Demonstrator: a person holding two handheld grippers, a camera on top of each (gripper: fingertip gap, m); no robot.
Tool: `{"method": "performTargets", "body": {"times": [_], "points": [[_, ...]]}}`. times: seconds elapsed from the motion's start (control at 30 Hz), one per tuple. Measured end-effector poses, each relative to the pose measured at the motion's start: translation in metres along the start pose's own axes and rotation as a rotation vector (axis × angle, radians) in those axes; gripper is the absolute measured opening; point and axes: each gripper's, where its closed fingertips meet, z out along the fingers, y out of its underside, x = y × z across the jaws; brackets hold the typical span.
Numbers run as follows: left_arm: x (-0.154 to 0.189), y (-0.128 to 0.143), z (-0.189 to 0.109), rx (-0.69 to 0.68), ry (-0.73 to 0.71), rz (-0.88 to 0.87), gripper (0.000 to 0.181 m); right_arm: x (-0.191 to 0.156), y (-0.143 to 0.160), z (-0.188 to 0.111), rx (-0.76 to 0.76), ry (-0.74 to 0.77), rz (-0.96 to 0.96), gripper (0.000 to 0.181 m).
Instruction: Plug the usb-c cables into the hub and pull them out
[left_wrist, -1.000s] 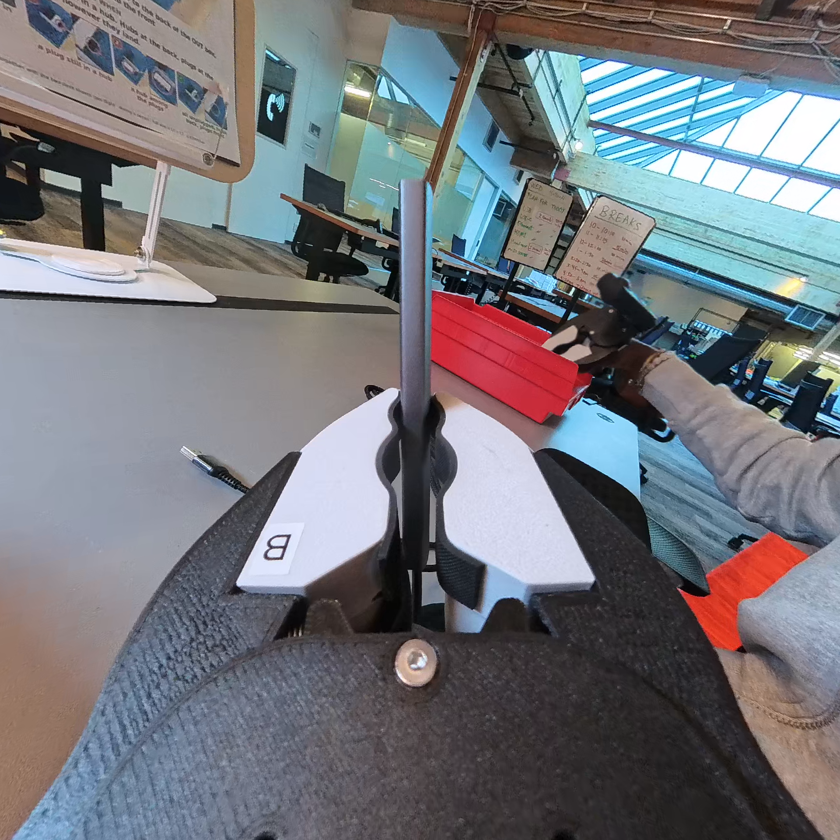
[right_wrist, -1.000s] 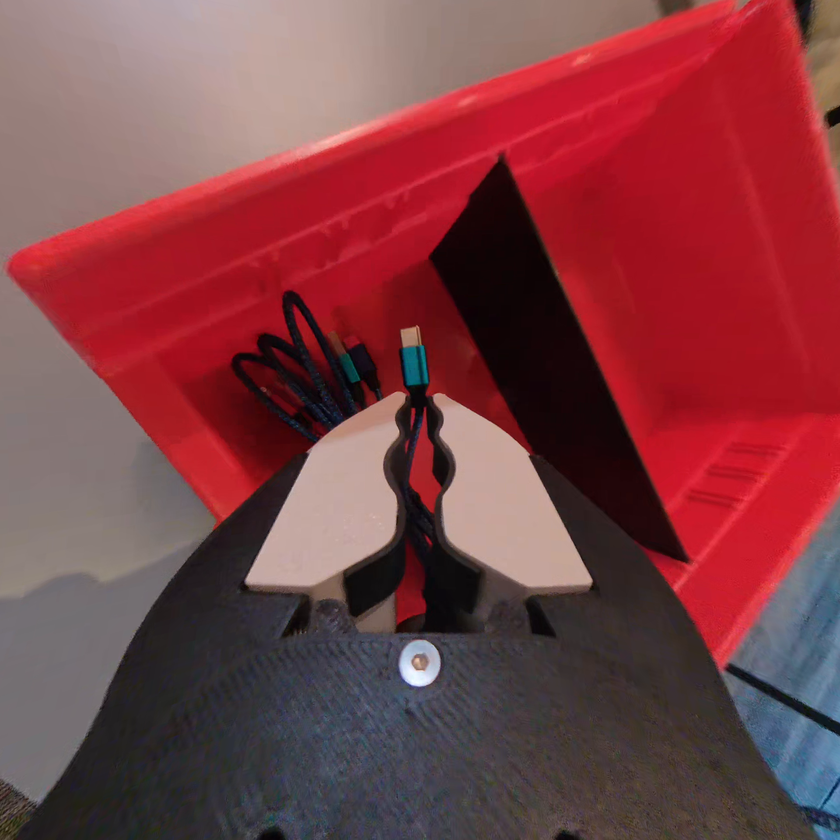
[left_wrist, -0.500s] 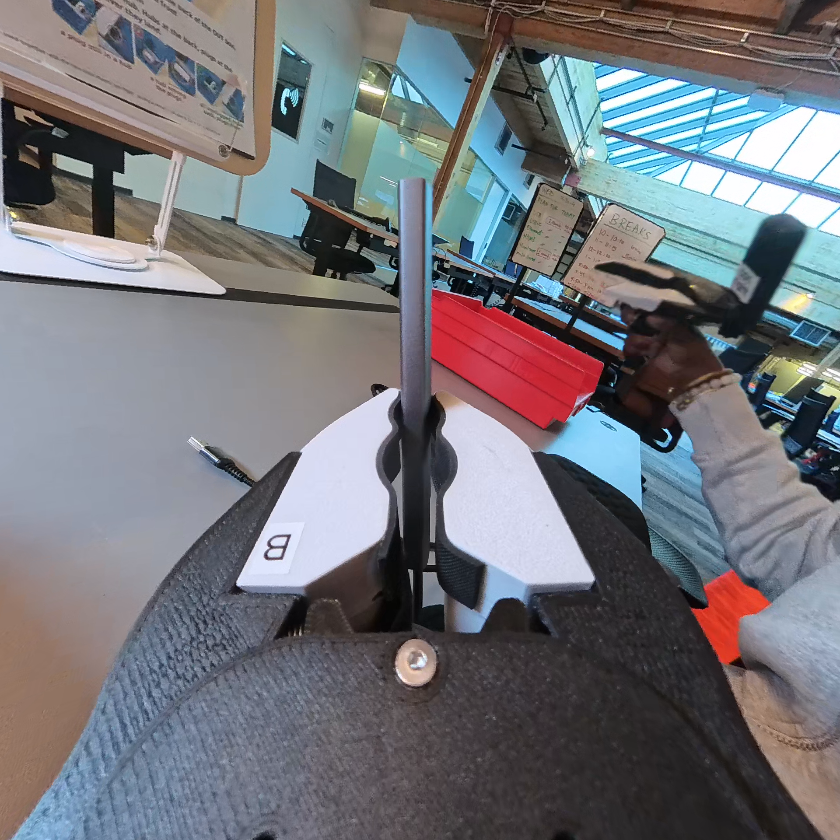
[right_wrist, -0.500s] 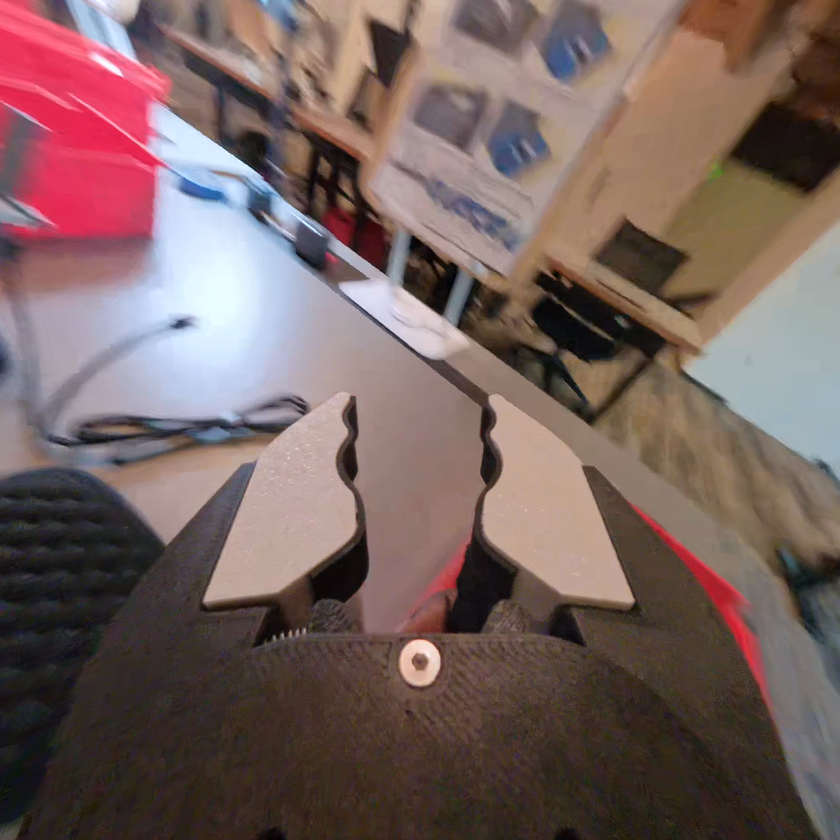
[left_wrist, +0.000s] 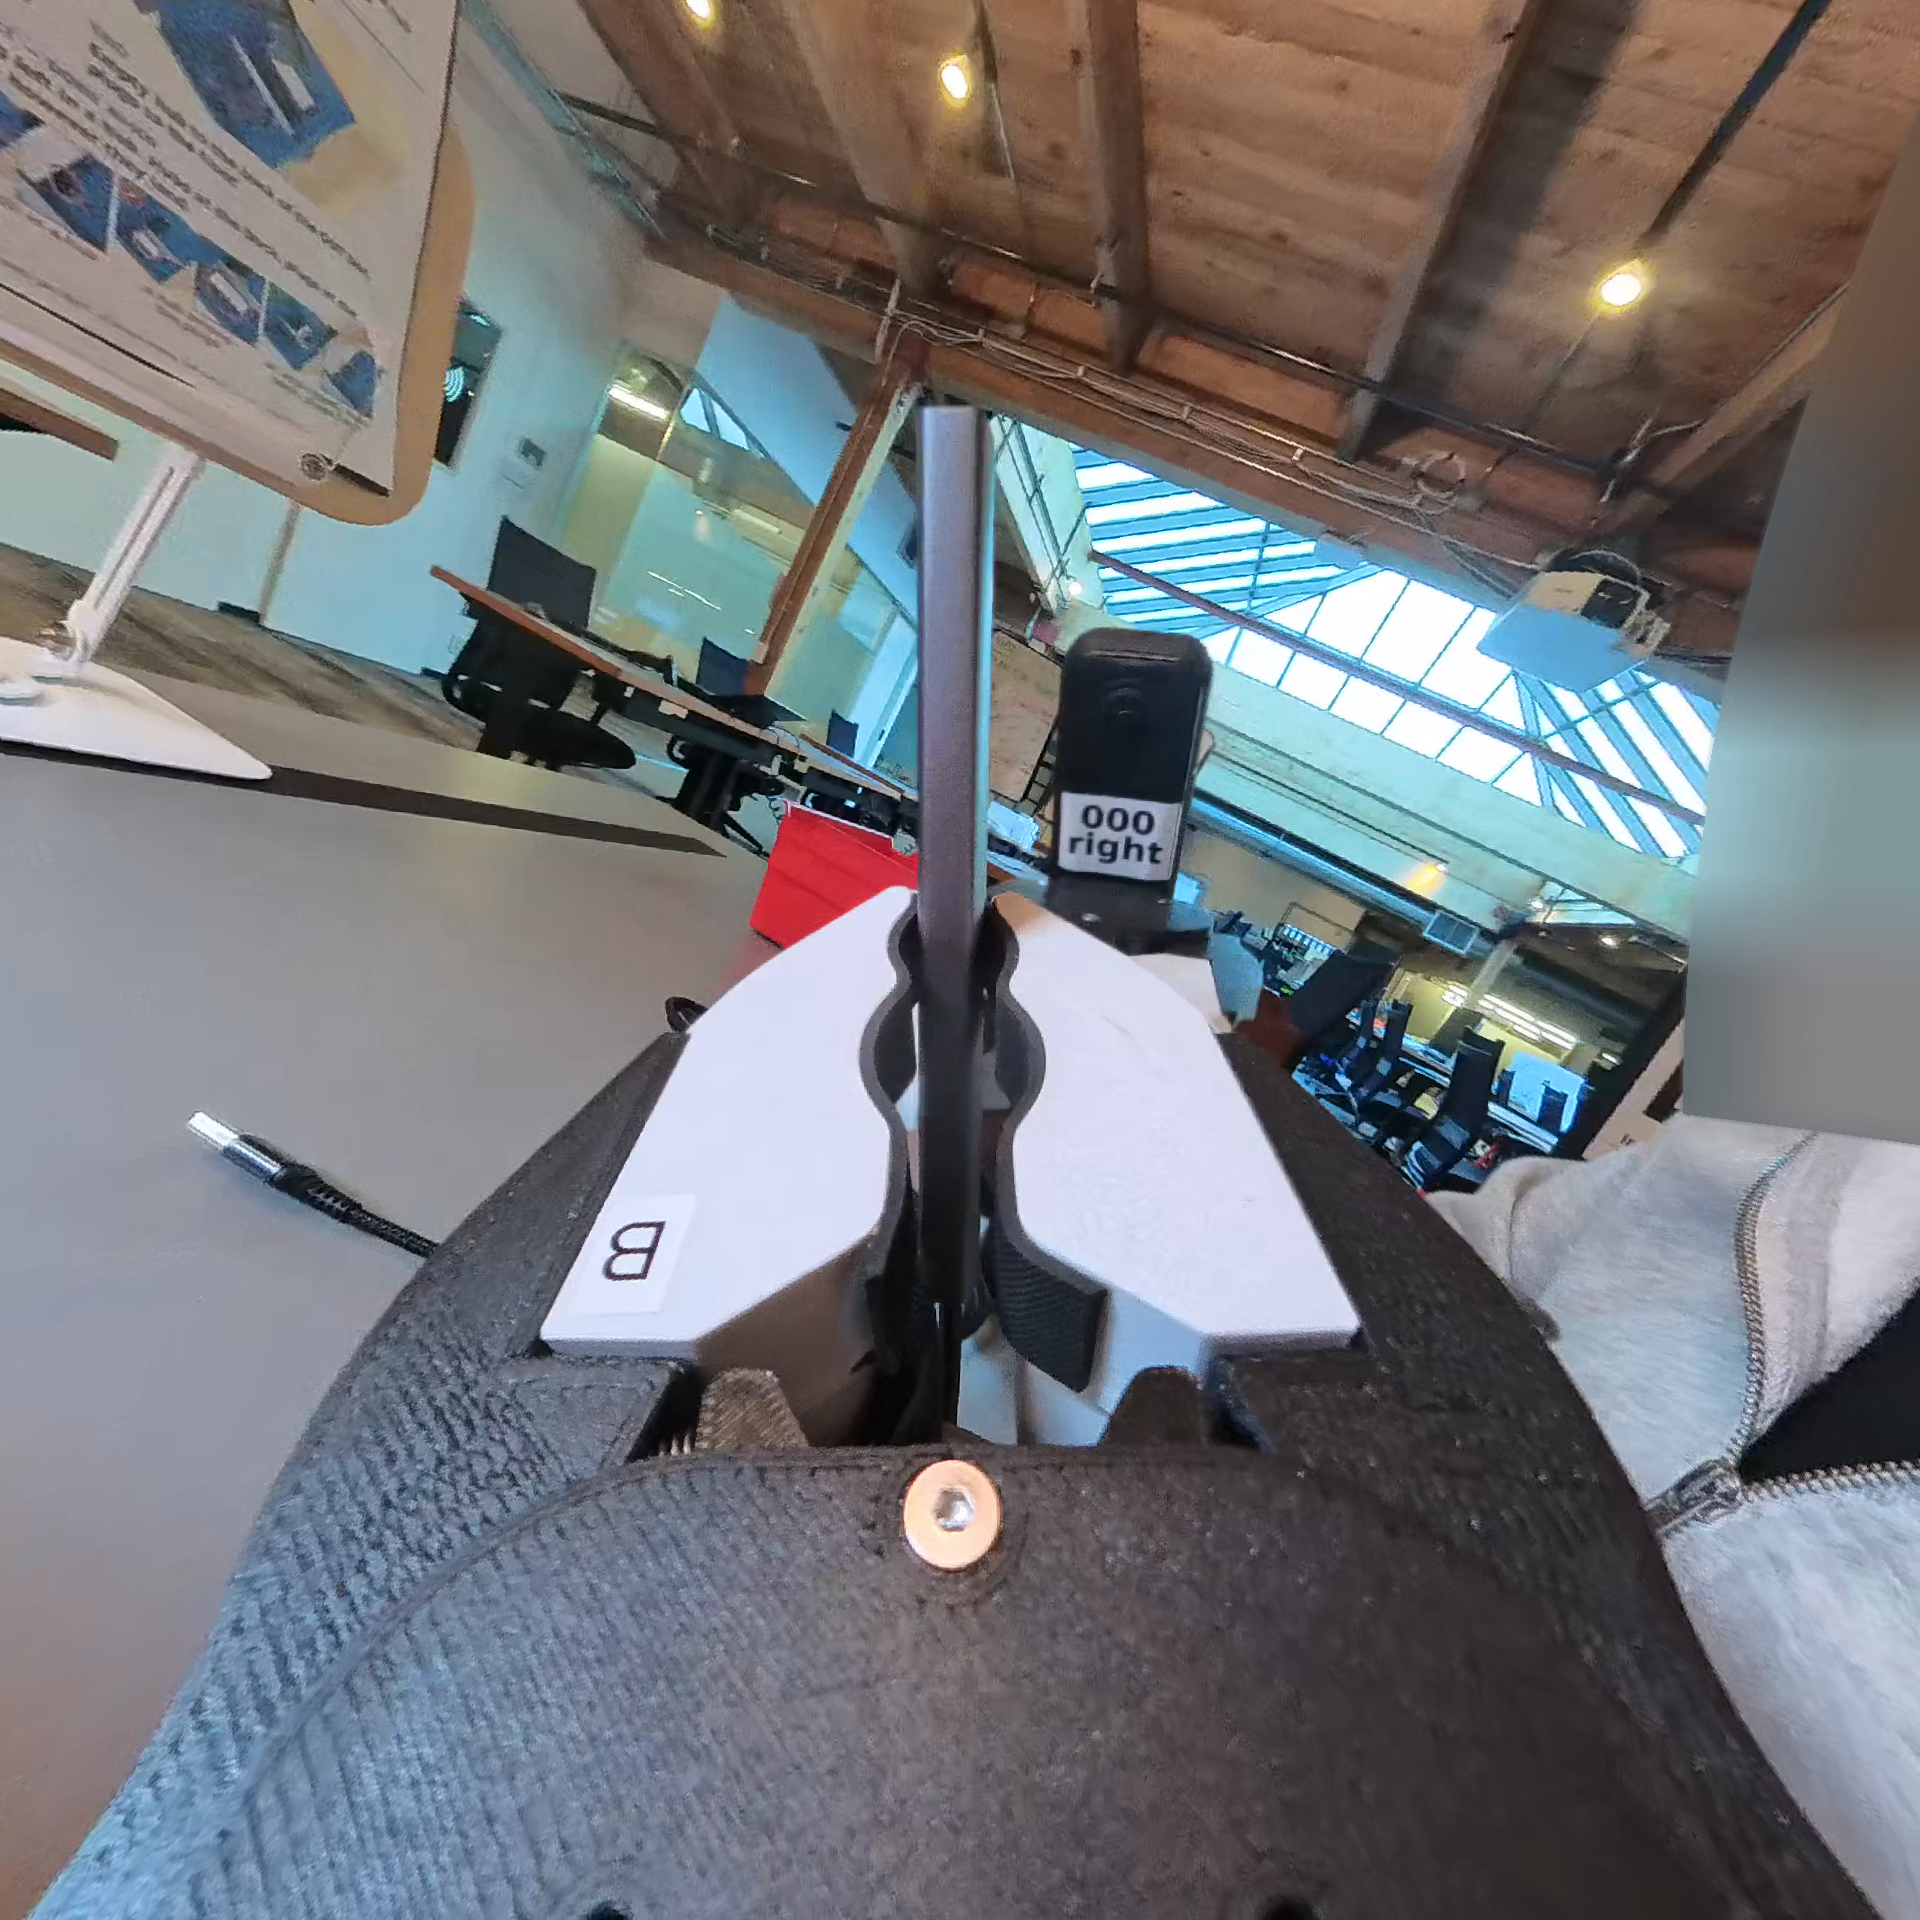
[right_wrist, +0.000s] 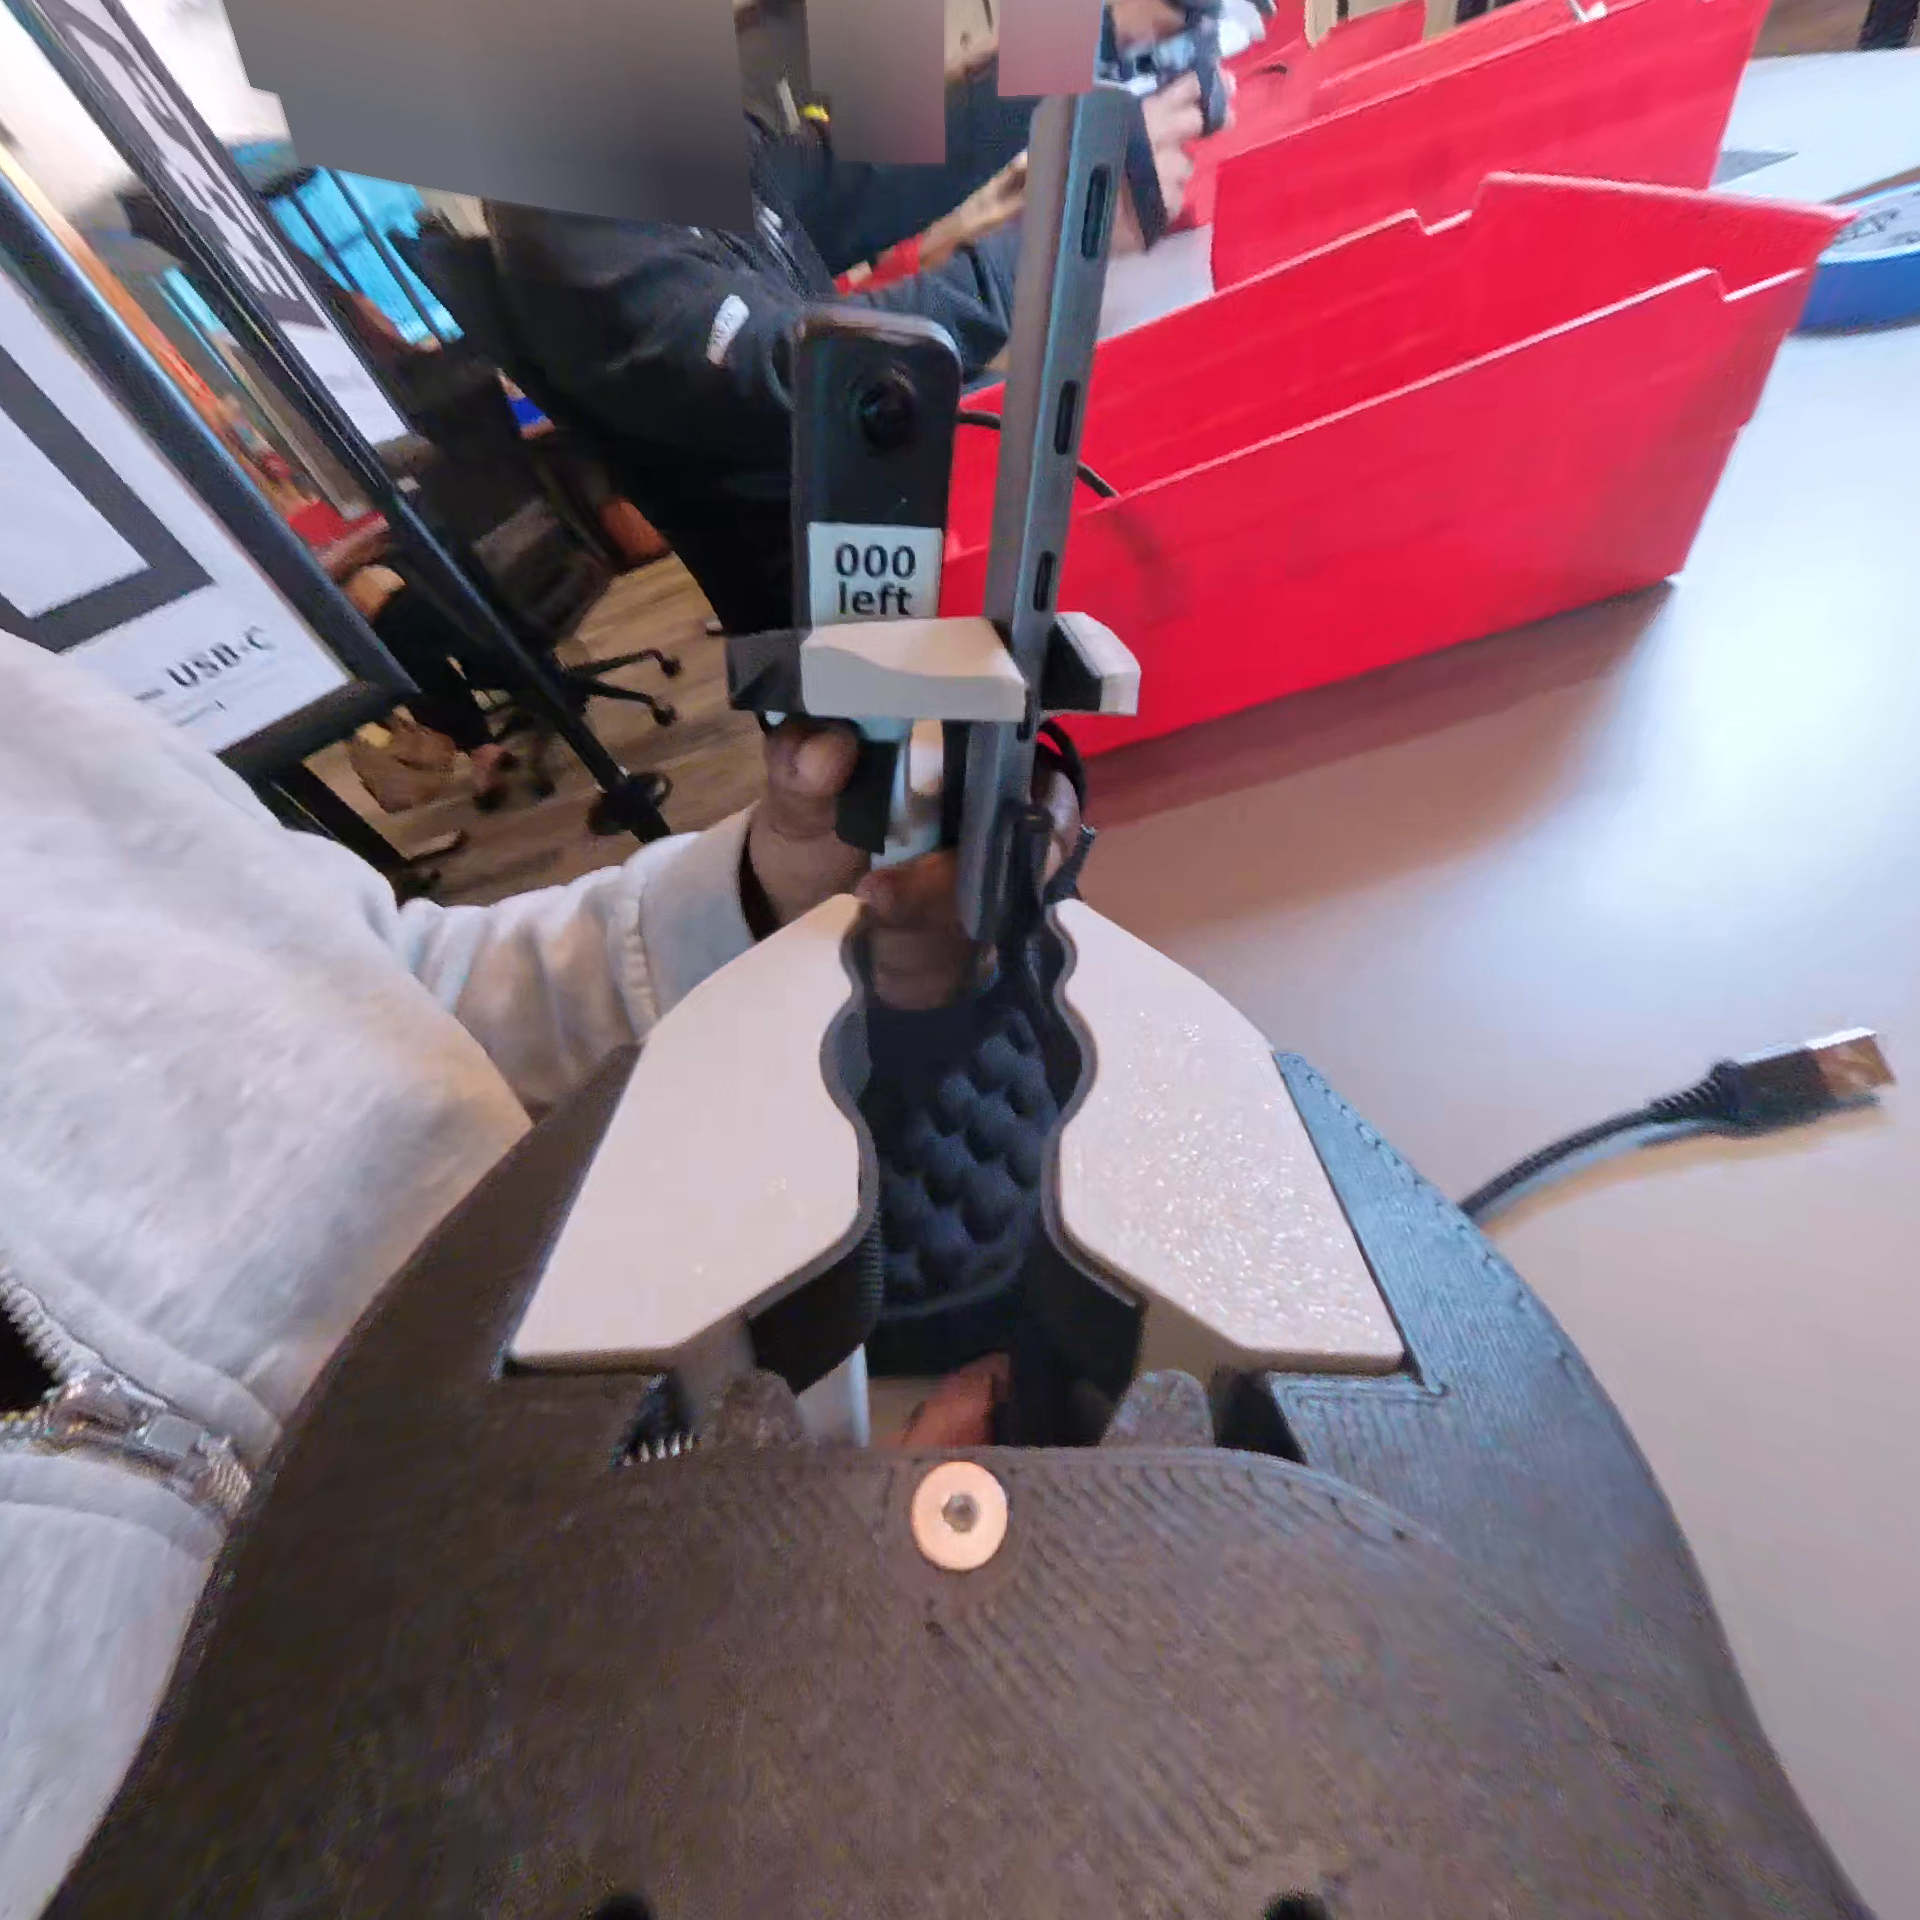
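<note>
Left wrist view, from the left edge across: instruction board on a white stand, raised above the grey surface. Nearer, a braided cable's metal plug flat on the surface, well apart from everything else, its cord running under the black housing. Centre: left tongs clamped on the hub, a thin dark grey slab held on edge, upright, sticking far past the tips. Just behind it, a corner of a red bin. Right of the hub, a black camera with a white label, belonging to the other tool and facing this way. Far right, a pale grey zipped sleeve.

Right wrist view, same order: grey sleeve at the left, framed boards behind it. Centre, beyond the near tips: a hand around the left tool's handle, its camera above, the left tongs shut across the hub. Hub upright, narrow side with a row of small ports turned toward the lens, all ports in view empty. Right tongs apart, nothing between them, tips close below the hub's lower end without touching it. Behind, red bins in a row on the surface. Far right, a USB-A plug on a black braided cable, lying loose on the surface.
</note>
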Motion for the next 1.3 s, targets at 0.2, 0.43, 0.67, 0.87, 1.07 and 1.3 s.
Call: {"method": "performTargets", "body": {"times": [0.2, 0.43, 0.67, 0.87, 1.07, 1.3], "points": [[0.006, 0.002, 0.000, -0.008, 0.033, -0.015, 0.010, 0.006, -0.003, 0.002, 0.111, -0.031, 0.099, 0.008], [0.009, 0.008, 0.003, -0.041, 0.053, -0.036, 0.010, 0.004, -0.007, -0.001, 0.152, -0.038, 0.105, 0.008], [0.020, 0.014, 0.004, -0.096, 0.128, -0.081, 0.030, 0.004, -0.010, -0.012, 0.204, -0.077, 0.158, 0.007], [0.017, 0.025, 0.003, -0.184, 0.095, -0.048, 0.027, 0.006, -0.013, -0.017, 0.236, -0.068, 0.161, 0.007], [0.020, 0.030, 0.000, -0.238, 0.101, 0.002, 0.012, 0.001, -0.015, -0.019, 0.242, -0.085, 0.135, 0.007], [0.026, 0.027, 0.000, -0.206, 0.111, 0.089, 0.009, -0.005, -0.018, -0.020, 0.254, -0.121, 0.123, 0.007]]}}
